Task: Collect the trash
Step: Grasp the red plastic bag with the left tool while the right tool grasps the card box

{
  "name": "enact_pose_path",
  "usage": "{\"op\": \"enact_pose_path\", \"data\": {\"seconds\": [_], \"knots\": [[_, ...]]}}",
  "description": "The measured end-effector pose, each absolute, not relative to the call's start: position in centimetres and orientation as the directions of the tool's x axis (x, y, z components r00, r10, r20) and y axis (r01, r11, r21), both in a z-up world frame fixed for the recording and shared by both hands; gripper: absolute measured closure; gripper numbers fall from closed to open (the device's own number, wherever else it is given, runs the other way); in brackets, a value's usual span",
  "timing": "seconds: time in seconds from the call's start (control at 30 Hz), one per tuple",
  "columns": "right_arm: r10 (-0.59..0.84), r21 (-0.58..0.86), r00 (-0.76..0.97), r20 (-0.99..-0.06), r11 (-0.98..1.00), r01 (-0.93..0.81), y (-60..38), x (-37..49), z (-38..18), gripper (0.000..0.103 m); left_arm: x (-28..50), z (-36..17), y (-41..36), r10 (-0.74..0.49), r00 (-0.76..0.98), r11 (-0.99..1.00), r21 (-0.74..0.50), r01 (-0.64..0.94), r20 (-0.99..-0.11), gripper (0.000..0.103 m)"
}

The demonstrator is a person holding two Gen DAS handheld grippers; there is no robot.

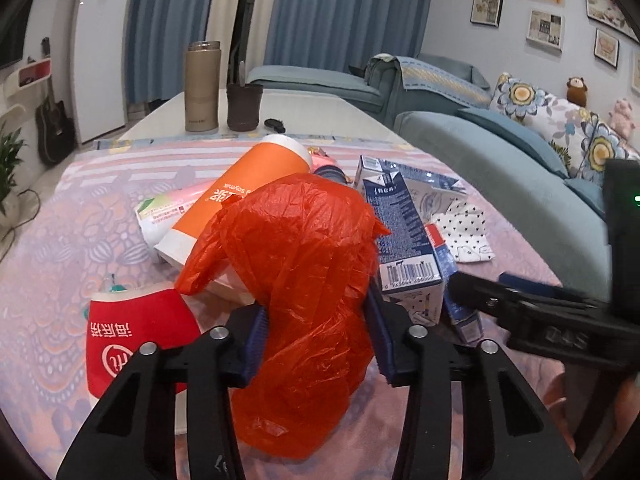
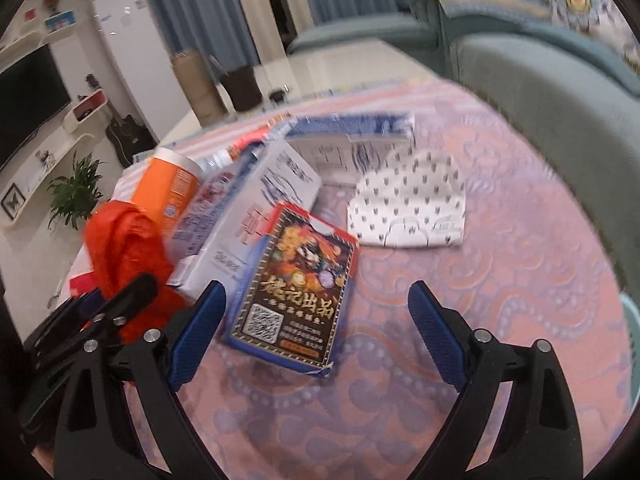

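Two handheld claws over a trash pile on a pink patterned worktop (image 2: 500,280).
The left claw (image 1: 318,336) pinches a crumpled orange plastic bag (image 1: 304,264); the right claw (image 2: 316,336) gapes open around a printed card box (image 2: 296,288), pads clear of it.

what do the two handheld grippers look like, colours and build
Both match: the left gripper and right gripper have black plastic frames with cut-out struts, silver round pivot screws, and dark blue ribbed pads on the fingers. No cables or sleeves show.
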State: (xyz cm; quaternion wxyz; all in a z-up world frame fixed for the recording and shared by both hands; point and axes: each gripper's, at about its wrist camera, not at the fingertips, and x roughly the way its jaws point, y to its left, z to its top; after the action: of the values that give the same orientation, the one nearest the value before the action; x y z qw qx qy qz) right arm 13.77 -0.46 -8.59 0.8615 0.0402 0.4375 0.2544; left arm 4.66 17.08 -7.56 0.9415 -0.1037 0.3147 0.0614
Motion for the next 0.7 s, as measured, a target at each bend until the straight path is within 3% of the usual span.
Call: {"op": "enact_pose_path", "data": {"seconds": [0.17, 0.2, 0.4, 0.7], "knots": [[0.556, 0.424, 0.367, -0.746, 0.821, -0.381, 0.1, 15.6, -10.3, 0.028, 4.1, -7.1, 16.6, 0.058, 0.817, 0.973, -0.153, -0.176, -0.574, 0.063], [0.569, 0.434, 0.358, -0.74, 0.811, -0.392, 0.4, 15.6, -10.2, 0.041, 3.9, -7.0, 16.5, 0.056, 0.819, 0.973, -0.154, -0.173, -0.572, 0.064], [0.532, 0.358, 0.366, -0.763, 0.82, -0.446, 1.6, 14.6, -10.2, 0.045, 3.3, -6.4, 16.0, 0.048, 0.829, 0.977, -0.147, -0.155, -0.558, 0.066], [0.352, 0.156, 0.435, -0.829, 0.892, -0.425, -2.1, 11.6, -10.0, 0.046, 1.0, -4.3, 14.7, 0.027, 0.851, 0.98, -0.154, -0.126, -0.524, 0.066]]}}
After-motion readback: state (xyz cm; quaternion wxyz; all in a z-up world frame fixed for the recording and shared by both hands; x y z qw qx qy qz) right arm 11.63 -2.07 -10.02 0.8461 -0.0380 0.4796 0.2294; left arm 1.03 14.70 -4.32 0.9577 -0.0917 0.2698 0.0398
